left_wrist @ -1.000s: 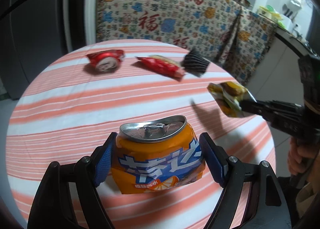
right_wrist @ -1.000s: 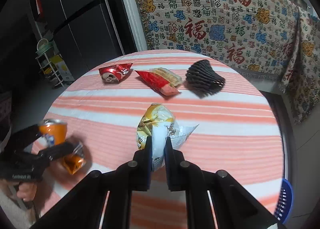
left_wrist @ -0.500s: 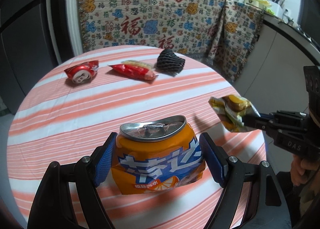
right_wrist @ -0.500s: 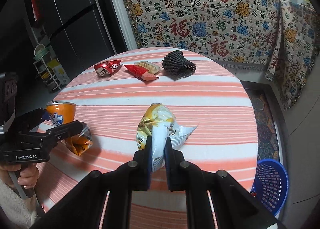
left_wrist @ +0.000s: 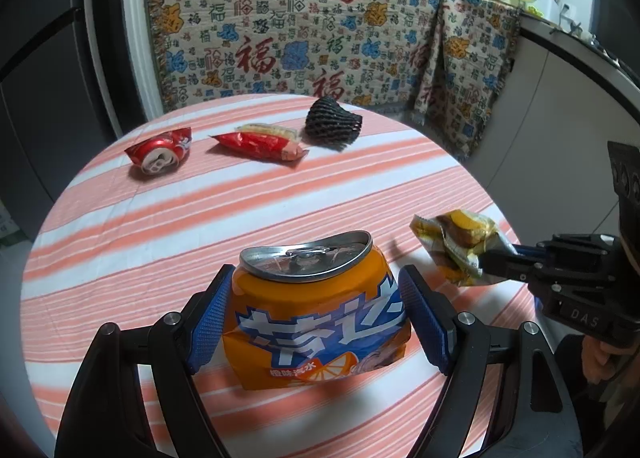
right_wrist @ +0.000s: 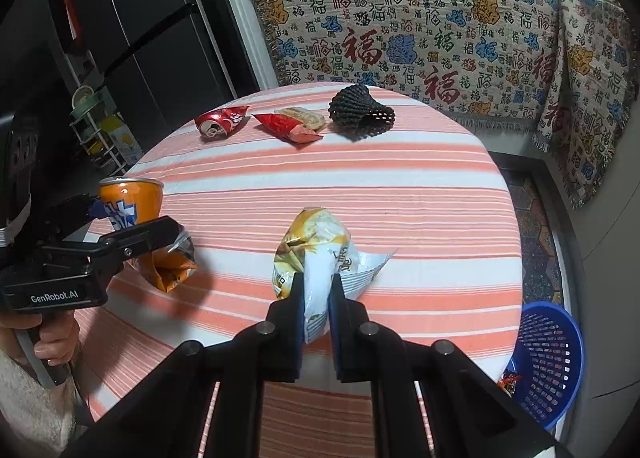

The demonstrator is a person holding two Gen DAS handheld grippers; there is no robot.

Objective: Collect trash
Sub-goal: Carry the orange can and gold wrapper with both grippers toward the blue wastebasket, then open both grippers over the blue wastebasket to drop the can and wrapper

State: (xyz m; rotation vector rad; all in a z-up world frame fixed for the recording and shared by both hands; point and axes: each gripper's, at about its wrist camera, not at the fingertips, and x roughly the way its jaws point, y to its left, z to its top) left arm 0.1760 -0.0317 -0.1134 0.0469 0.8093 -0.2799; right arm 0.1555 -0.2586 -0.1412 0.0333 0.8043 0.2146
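My left gripper point(left_wrist: 316, 322) is shut on a crushed orange soda can point(left_wrist: 316, 318), held above the near part of the round striped table point(left_wrist: 200, 217). The can point(right_wrist: 130, 201) also shows at the left in the right wrist view, in the left gripper point(right_wrist: 132, 230). My right gripper point(right_wrist: 316, 298) is shut on a yellow and white snack wrapper point(right_wrist: 316, 254), lifted off the table; that wrapper point(left_wrist: 456, 242) hangs at the right in the left wrist view. A crushed red can point(left_wrist: 160, 149), a red snack packet point(left_wrist: 260, 143) and a black foam net point(left_wrist: 332, 123) lie at the far side.
A blue mesh basket point(right_wrist: 548, 354) stands on the floor by the table's right edge. A patterned cloth point(right_wrist: 420, 29) hangs over the furniture behind. A dark fridge point(right_wrist: 132, 29) and a small rack point(right_wrist: 96, 125) stand at the left. A hand point(right_wrist: 52, 338) grips the left handle.
Both grippers have drawn back from the far side with their loads, so more of the table shows. The blue basket has come into the right wrist view.
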